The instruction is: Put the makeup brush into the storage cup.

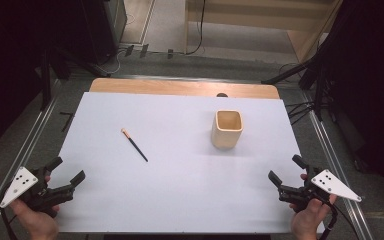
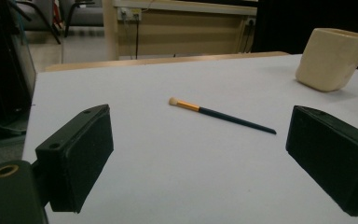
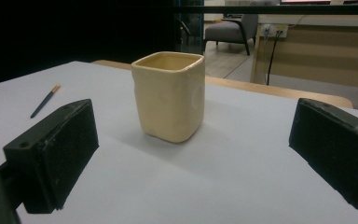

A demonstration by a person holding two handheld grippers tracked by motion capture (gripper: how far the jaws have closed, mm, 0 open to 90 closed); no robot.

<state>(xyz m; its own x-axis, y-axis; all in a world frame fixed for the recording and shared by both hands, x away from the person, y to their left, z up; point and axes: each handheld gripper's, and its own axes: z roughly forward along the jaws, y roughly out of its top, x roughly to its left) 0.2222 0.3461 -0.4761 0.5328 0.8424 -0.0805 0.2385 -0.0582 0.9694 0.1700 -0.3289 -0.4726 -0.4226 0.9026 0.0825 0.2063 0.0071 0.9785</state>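
Nothing picked up yet, both hands parked at the near corners

My left gripper [image 1: 65,175] and right gripper [image 1: 286,173] both hang wide open and empty over the white table sheet [image 1: 180,200]. Further out, the thin dark-handled makeup brush with a gold ferrule [image 1: 134,144] lies flat, well apart from the cream square ceramic cup [image 1: 227,129] standing upright. Guessing brush-into-cup, all still to do.

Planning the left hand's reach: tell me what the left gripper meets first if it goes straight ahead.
Most likely the dark-handled makeup brush lying flat on the white table, ahead between the open left gripper jaws. Depth is uncertain.
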